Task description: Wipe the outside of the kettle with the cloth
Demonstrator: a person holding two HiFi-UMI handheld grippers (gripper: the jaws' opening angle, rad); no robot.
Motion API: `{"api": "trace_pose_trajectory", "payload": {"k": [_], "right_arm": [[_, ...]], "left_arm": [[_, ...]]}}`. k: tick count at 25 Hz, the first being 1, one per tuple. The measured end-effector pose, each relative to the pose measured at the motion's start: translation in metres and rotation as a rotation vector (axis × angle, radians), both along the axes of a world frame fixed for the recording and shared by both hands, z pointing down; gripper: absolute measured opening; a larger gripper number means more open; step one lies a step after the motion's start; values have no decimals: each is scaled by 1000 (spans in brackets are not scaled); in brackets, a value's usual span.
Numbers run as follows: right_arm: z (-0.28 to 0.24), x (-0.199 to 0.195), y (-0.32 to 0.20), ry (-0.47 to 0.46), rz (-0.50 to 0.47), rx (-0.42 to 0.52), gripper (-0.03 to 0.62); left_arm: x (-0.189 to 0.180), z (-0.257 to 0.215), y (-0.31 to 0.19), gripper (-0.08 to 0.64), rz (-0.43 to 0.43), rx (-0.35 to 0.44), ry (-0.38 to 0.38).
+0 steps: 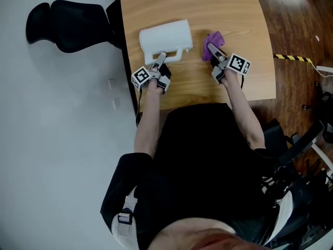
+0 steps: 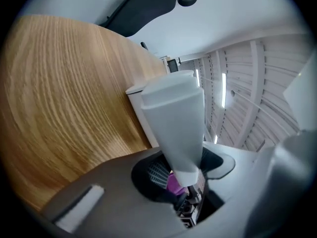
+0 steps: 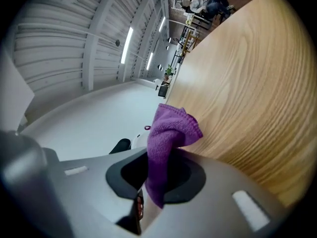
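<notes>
Centrally, in the head view, a white kettle (image 1: 164, 35) lies on its side on the light wooden table (image 1: 208, 9), its handle (image 1: 171, 55) turned toward the person's edge. The left gripper (image 1: 160, 59) meets that handle from the near side, its marker cube (image 1: 140, 77) pointing toward the table's left edge. In the left gripper view the white handle (image 2: 176, 123) runs straight out from between the jaws, which are closed on its lower end; the wood grain of the table (image 2: 64, 108) fills the left of that view, and a scrap of purple cloth (image 2: 173, 183) shows through the gap below the handle. The right gripper (image 1: 212, 50) is just right of the kettle, apart from it, with its own marker cube (image 1: 238, 63) on the far side from the kettle. It holds the purple cloth (image 1: 214, 38), which bunches up past the fingertips beside the kettle's right end without clearly touching it. In the right gripper view the jaws (image 3: 161, 175) are pinched together on a fold of the cloth (image 3: 166, 143); the free part stands up above the jaws in a rounded clump, and the table surface (image 3: 247, 83) spreads across the right side. The person, in a dark top, stands at the near edge with both forearms reaching over the table. A black chair (image 1: 67, 20) is on the pale floor to the left of the table, well apart from both grippers.
</notes>
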State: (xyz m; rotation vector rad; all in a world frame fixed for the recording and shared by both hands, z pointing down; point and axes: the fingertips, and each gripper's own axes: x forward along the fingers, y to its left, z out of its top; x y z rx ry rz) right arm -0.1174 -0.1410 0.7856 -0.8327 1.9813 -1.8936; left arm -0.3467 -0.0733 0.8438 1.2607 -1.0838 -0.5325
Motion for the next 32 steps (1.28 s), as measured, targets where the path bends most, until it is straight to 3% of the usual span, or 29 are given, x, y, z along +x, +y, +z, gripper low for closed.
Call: {"api": "trace_pose_trajectory", "payload": {"k": [3,5,7,10,14,18,20,22,24,26,27,29,32], "right_arm": [[4,-11,-6,-12,-34,-21,48],[1,-22,-22,-45,-65,60,49],[5,-26,-28,-38,-76,29,49],[4,-34,-44,-84,-94,85,48],[9,-40,-54,-93,-109,69,49],[12,-39,-51,-107,-119,59,49],[12,-40,-47,-118,-128,59,49],[12,-43,-45,-134,-141,56,49],[16,-41,-40,-107,-153,15,49],[26,-31,-28,-5,-152,-95,49],[27,-32,-26,-4,-154,-94,49],[20,-47,-32,-99,-165,5,49],[20,-48,-28,-77,-180,-39,48]], "left_arm": [[0,3,-2,471,25,-17,-19],[2,5,-2,469,66,-27,-54],[4,7,-2,476,99,-48,-81],[10,10,0,478,140,-99,-104],[18,6,9,552,215,-156,-115],[35,0,32,592,263,-153,-49],[43,-3,43,592,246,-155,2],[46,-5,48,594,209,-159,5],[50,-8,48,594,189,-151,-40],[52,-8,49,592,221,-154,-129],[51,-7,51,592,246,-164,-175],[44,-3,57,592,266,-186,-221],[35,6,65,591,264,-218,-234]]}}
